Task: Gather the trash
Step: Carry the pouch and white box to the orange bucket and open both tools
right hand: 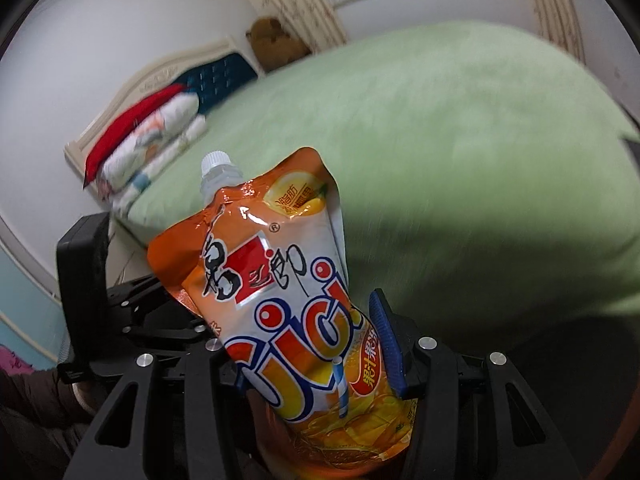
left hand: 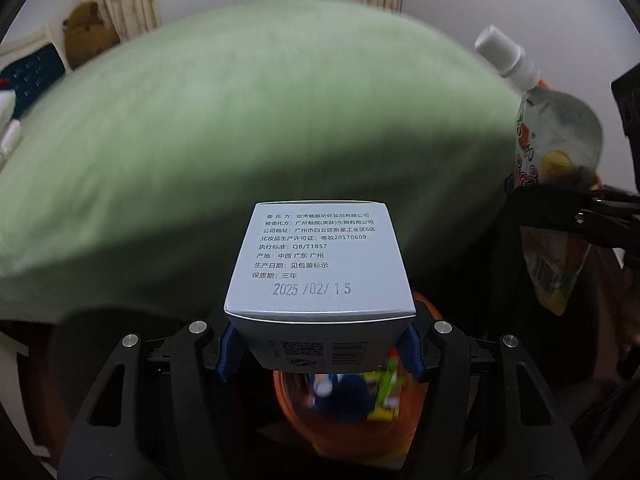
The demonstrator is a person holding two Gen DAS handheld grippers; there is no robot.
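Observation:
My left gripper (left hand: pixel 319 354) is shut on a pale blue carton (left hand: pixel 316 264) printed with text and a date; its blue pads (left hand: pixel 225 354) press on the carton's two sides. Right under the carton is an orange bin (left hand: pixel 296 412) with blue and green litter inside. My right gripper (right hand: pixel 312 360) is shut on an orange juice pouch (right hand: pixel 280 280) with a white cap, gripped low on its body and tilted left. In the left wrist view that pouch (left hand: pixel 560 140) and the right gripper (left hand: pixel 580 216) hang at the right edge. The left gripper (right hand: pixel 120 308) shows beside the pouch.
A bed with a green cover (left hand: pixel 240 140) fills the space ahead. A brown teddy bear (left hand: pixel 86 32) sits at its head by the curtains. Folded bedding (right hand: pixel 148 148) lies against the headboard. A window is in the wall behind.

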